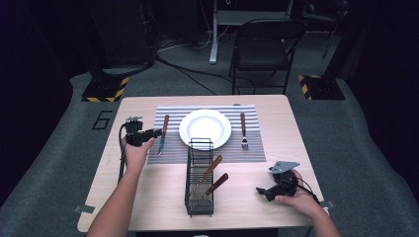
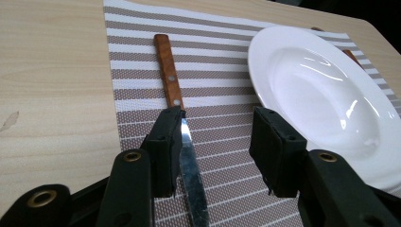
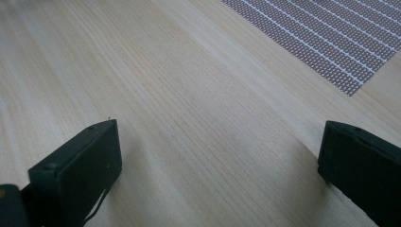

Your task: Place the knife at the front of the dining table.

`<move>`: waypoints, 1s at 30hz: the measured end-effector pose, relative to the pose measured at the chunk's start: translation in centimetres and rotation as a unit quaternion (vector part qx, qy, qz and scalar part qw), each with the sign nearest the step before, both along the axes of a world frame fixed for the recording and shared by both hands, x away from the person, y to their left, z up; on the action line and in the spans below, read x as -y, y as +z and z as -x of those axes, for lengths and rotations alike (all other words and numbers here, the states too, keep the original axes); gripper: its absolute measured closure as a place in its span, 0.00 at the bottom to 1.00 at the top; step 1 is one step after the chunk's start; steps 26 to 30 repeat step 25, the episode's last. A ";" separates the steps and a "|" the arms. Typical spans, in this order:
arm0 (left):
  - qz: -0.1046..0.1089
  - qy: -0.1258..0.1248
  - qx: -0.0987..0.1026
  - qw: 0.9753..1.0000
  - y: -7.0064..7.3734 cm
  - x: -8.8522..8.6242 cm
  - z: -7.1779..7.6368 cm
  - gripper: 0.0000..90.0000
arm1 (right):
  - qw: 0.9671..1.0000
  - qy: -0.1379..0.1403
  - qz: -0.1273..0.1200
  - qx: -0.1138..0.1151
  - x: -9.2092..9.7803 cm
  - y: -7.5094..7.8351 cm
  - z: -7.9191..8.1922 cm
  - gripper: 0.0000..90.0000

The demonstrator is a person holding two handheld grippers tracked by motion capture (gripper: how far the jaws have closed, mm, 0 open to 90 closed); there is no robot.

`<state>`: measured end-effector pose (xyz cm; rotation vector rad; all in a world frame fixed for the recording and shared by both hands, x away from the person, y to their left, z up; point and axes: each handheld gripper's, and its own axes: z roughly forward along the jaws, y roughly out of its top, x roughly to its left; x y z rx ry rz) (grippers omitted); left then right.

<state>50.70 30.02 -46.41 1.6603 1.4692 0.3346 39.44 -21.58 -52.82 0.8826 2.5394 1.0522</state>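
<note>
The knife (image 1: 162, 135) lies on the striped placemat (image 1: 252, 148) left of centre in the high view, its wooden handle pointing toward the top of the frame and its blade toward the bottom. In the left gripper view the knife (image 2: 177, 118) runs from the upper middle down to the bottom edge, and the blade passes just beside the inner face of the tool's left jaw.

The left tool (image 1: 157, 133) sits at the knife from the left of the frame, jaws spread apart with the blade near one of them and clear mat between them; it grips nothing. Seen from its own camera, the left tool (image 2: 217, 142) has the white plate (image 2: 326, 99) close on its right.

The plate (image 1: 205, 128) rests mid-mat, with a fork (image 1: 243, 130) on its right. Below it on the desk (image 1: 138, 197) stands a black wire basket (image 1: 199, 177) holding two wooden-handled utensils.

The right tool (image 1: 260, 191) hovers at the lower right, jaws wide apart over bare desk (image 3: 189, 94).
</note>
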 end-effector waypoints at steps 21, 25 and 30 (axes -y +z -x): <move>-0.081 -0.034 0.009 0.996 -0.5 -1.1 4.8 0.48 | 1.000 0.001 -0.001 0.001 0.0 0.0 0.0 0.00; -0.100 -0.047 0.005 0.994 -0.7 -1.7 5.8 0.43 | 1.000 0.002 -0.001 0.001 0.0 0.0 0.0 0.00; -0.100 -0.047 0.005 0.994 -0.7 -1.7 5.8 0.43 | 1.000 0.002 -0.001 0.001 0.0 0.0 0.0 0.00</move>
